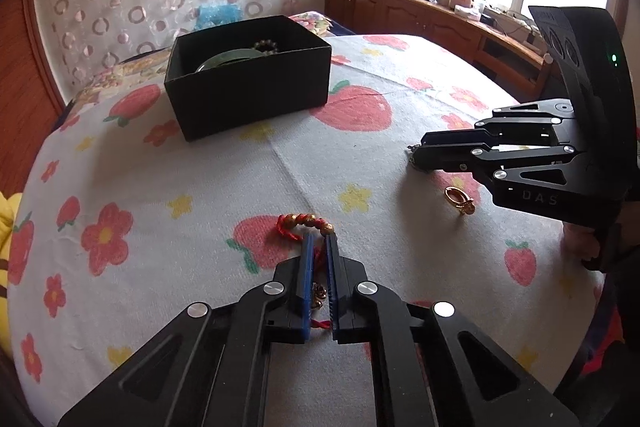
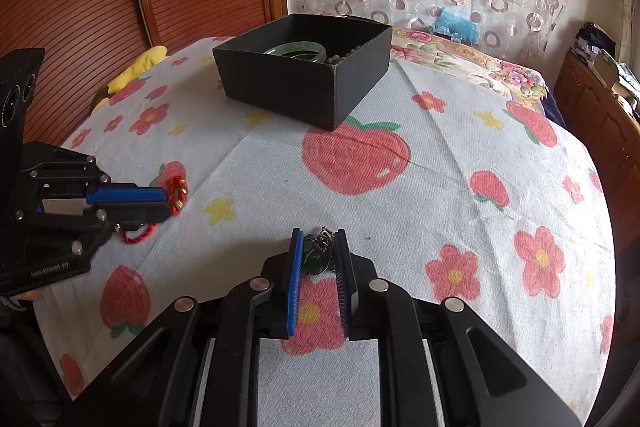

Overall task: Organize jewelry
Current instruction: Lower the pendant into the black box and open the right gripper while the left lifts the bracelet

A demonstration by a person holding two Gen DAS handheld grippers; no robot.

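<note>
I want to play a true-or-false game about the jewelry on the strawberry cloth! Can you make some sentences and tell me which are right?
1. The left gripper is closed on a red and gold braided bracelet. True.
2. The black box has a lid on it. False: it is open on top, and a green bangle lies inside.
3. The right gripper has a dark green pendant with a chain between its fingers. True.
4. A gold ring sits inside the box. False: it lies on the cloth, near the right gripper.
5. The cloth has blue stripes. False: it shows strawberries and flowers.
</note>
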